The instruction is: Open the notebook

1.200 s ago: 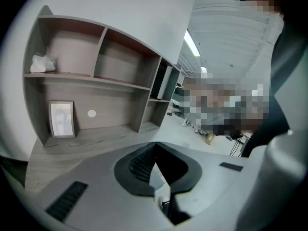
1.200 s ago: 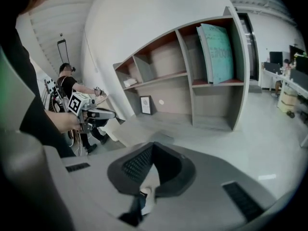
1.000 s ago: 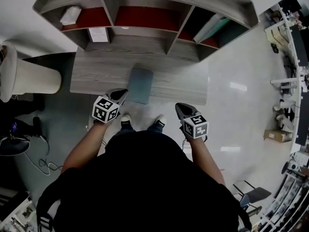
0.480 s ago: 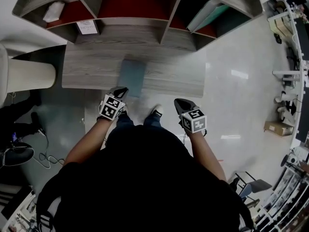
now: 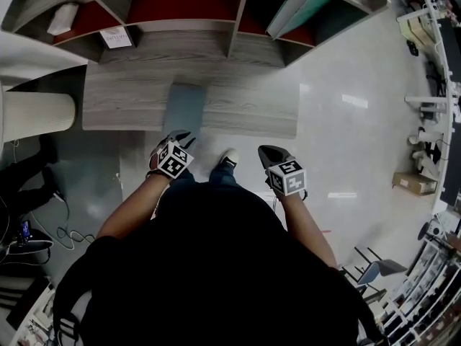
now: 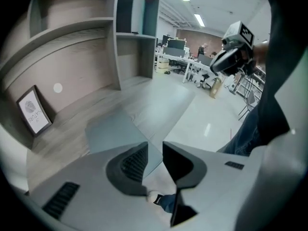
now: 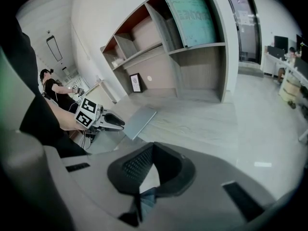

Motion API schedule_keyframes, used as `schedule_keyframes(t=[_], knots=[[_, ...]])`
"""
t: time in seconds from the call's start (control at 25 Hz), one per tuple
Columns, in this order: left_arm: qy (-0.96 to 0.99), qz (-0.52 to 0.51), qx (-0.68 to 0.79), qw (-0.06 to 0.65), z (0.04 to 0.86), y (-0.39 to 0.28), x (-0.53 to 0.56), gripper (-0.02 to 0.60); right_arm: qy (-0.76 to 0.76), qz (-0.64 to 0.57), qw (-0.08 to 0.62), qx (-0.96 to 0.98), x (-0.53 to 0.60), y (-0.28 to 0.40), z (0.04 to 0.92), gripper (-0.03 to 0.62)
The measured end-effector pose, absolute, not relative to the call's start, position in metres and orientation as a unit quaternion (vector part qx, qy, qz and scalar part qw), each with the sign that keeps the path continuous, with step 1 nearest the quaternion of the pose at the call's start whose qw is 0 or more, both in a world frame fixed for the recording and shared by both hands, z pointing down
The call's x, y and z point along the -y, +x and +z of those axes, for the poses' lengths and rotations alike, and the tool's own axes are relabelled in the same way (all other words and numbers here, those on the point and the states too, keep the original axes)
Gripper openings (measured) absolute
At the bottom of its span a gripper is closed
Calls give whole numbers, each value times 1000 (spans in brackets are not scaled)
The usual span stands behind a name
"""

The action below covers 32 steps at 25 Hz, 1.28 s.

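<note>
A closed grey-blue notebook [image 5: 184, 109] lies on the wooden desk [image 5: 245, 110], its near end hanging over the front edge. My left gripper [image 5: 181, 136] is just in front of that near end, without touching it. In the left gripper view its jaws [image 6: 155, 146] stand a narrow gap apart with nothing between them, and the notebook [image 6: 120, 129] is right ahead. My right gripper [image 5: 267, 152] is held off the desk over the floor, to the notebook's right. Its jaws [image 7: 153, 148] meet at the tips, empty. The right gripper view shows the notebook [image 7: 138, 120] and the left gripper [image 7: 118, 122].
A shelf unit [image 5: 238, 20] with several compartments stands at the back of the desk. It holds a small framed picture [image 5: 115, 37] and a teal board [image 5: 288, 9]. A white ribbed cylinder [image 5: 36, 112] stands left of the desk. Cables [image 5: 68, 233] lie on the floor.
The desk and notebook have slid up and left in the head view as the person shifted. Both grippers have stayed low in front of the desk, the left one nearest the notebook's end.
</note>
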<state>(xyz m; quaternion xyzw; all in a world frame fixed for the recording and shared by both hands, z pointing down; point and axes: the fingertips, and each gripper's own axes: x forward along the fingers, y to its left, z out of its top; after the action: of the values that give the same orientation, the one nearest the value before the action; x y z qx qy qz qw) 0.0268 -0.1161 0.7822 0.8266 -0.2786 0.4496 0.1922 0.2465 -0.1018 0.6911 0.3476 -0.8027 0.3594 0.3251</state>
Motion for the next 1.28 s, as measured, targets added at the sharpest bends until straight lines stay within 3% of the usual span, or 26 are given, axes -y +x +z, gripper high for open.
schedule_keyframes(t=[1.04, 1.28], knots=[[762, 603, 235, 18, 861, 44, 94, 106, 336, 371, 348, 793, 78, 281, 718, 0], [758, 609, 233, 4, 865, 45, 96, 92, 337, 374, 351, 790, 71, 283, 721, 0]])
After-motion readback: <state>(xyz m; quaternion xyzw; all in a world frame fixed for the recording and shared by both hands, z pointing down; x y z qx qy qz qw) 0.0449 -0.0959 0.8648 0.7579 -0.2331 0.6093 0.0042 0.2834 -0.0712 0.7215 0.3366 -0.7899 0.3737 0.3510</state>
